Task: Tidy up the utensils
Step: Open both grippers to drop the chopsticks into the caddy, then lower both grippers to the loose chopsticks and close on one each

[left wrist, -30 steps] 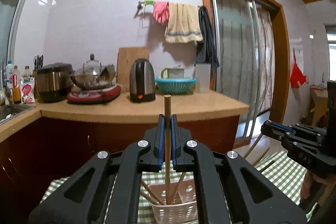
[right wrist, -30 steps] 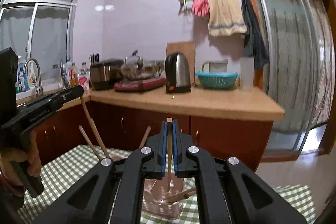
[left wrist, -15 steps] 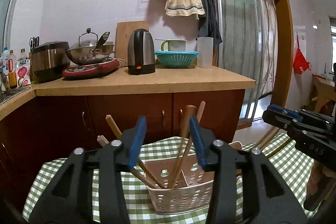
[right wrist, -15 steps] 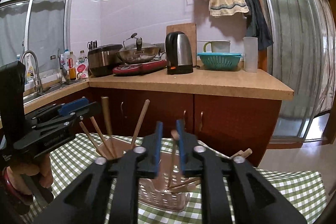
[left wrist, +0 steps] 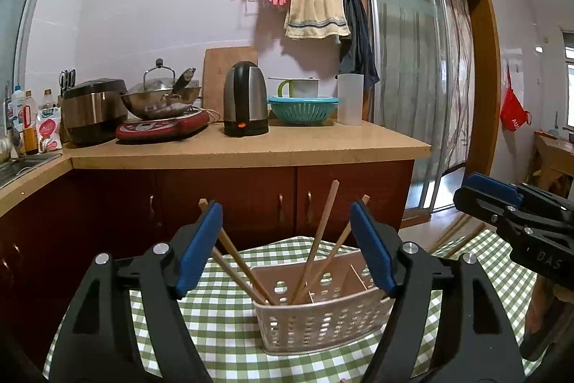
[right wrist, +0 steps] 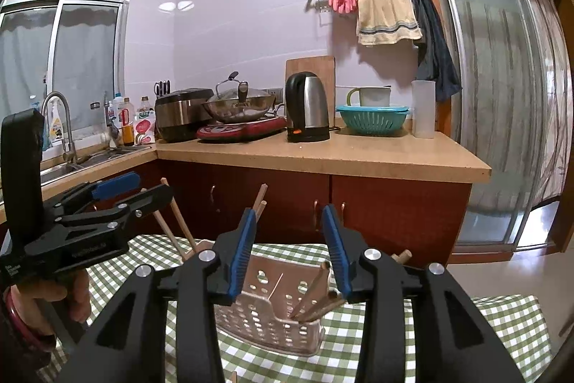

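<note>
Both grippers — left (left wrist: 287, 246), right (right wrist: 290, 250) — opening, empty, above perforated beige plastic caddy (left wrist: 323, 322); leaning wooden chopsticks (left wrist: 319, 243) could snag — tipping it.

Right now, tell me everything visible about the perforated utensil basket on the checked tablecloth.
The utensil basket is a low, oblong holder of pale pinkish-beige plastic, its walls pierced with round and oval holes. A thin divider splits it into compartments. It stands upright on the green-and-white checked tablecloth. Wooden chopsticks lean in it at mixed angles, tips down, in both end compartments. Neither gripper touches it.
</note>
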Tool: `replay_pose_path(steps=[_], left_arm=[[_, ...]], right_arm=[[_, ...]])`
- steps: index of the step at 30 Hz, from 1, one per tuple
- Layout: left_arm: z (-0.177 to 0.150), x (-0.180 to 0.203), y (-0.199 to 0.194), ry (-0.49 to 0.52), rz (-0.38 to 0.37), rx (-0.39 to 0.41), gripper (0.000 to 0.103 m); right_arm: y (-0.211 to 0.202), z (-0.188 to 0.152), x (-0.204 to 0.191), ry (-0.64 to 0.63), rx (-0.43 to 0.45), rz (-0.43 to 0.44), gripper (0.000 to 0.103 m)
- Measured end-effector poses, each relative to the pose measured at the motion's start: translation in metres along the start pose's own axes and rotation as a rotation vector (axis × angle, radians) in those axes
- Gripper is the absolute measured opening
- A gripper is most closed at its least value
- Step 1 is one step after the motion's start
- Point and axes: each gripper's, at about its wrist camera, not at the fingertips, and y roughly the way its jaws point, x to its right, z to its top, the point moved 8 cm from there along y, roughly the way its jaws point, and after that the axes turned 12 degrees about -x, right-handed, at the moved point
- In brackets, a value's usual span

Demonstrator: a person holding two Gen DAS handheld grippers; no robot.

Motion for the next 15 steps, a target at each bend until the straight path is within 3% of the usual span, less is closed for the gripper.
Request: replay_pose_path(steps=[9, 15], left_arm=[[-0.042, 0.016, -0.040, 0.016, 0.020, -0.010, 0.076], [-0.098, 0.035, -0.058, 0.040, 0.014, -0.055, 0.076]], right_arm=[[-0.030, -0.045, -0.004, 0.011, -0.033, -0.010, 0.041], [-0.044, -0.111, -0.010, 0.001, -0.100, -0.022, 0.041]])
